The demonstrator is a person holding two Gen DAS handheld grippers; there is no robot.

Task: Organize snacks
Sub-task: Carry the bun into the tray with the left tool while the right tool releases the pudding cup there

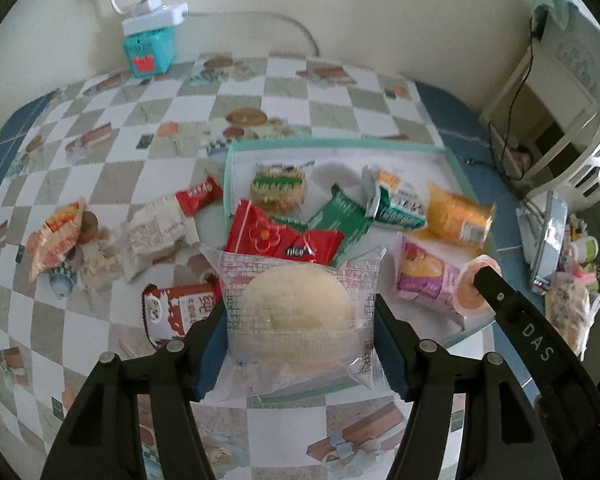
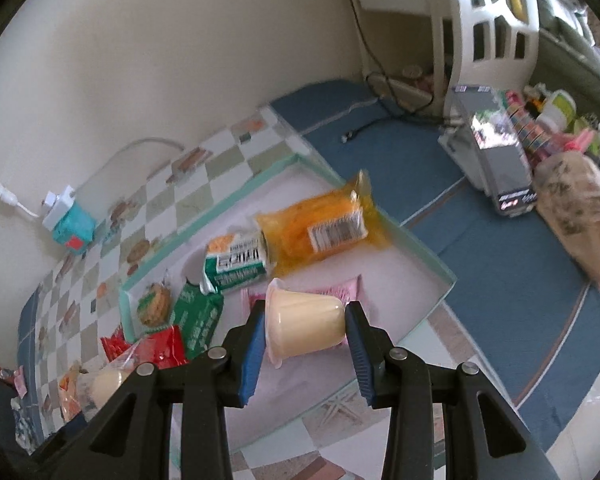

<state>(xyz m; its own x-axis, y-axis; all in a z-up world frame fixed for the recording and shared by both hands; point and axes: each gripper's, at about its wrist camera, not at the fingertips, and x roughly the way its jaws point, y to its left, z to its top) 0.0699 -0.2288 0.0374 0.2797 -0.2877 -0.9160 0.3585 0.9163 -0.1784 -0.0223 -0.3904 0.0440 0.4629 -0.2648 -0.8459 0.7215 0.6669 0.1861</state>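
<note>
Closest to me, my left gripper [image 1: 300,344] is clamped on a clear-wrapped pale bun [image 1: 298,308], blue pads pressing the packet from either side. The bun's wide face is towards the camera, and the packet's crimped ends run up and down between the jaws. Just beyond its tips lies the near edge of the teal-rimmed tray [image 1: 230,168], so the drop spot is straight ahead and slightly below, where a red packet [image 1: 276,238] already overlaps the rim.

My right gripper [image 2: 306,326] is pinching a small cream pudding cup [image 2: 304,322] lying sideways, lid rim to the left pad, base to the right. It hangs over the tray's near corner, above a pink wrapper [image 2: 340,290]. Of the two, this hand sits further in over the tray, I judge.

Further out inside the tray are a green-and-white packet [image 2: 236,264] and an orange packet [image 2: 320,228]. Loose snacks left of my left gripper remain on the checked tablecloth [image 1: 100,128]; blur makes their labels hard to read, so I won't name them.
</note>
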